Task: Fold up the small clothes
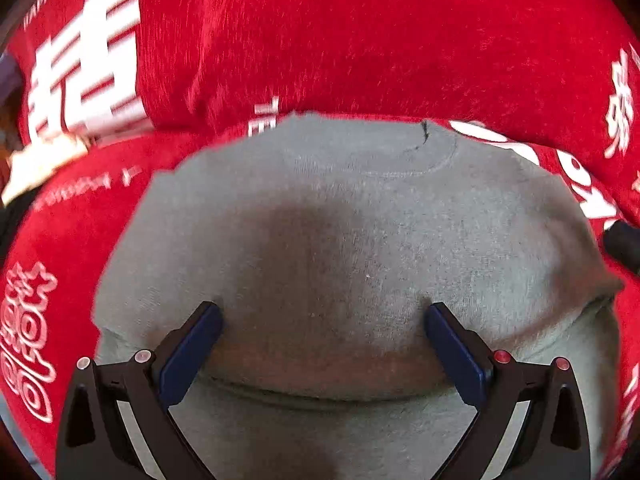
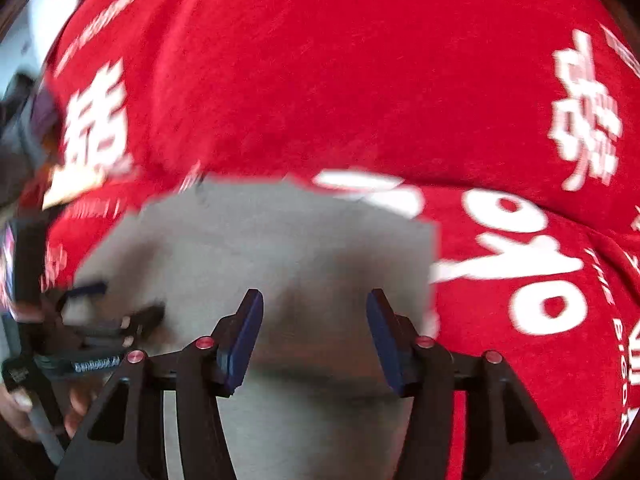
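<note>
A small grey knit garment (image 1: 360,216) lies flat on a red blanket with white lettering (image 1: 360,40). Its round neckline points away from me. My left gripper (image 1: 322,316) is open, its blue-padded fingers (image 1: 192,352) spread wide just above the garment's near part, where a fold edge crosses. In the right wrist view the same grey garment (image 2: 280,240) lies under my right gripper (image 2: 316,308), which is open with its pads apart over the cloth near its right edge. The left gripper (image 2: 100,312) shows blurred at the left of that view.
The red blanket (image 2: 360,80) covers the whole surface and rises in a soft ridge behind the garment. A pale tag or label (image 1: 44,164) lies at the far left. A hand (image 2: 16,412) holds the left tool.
</note>
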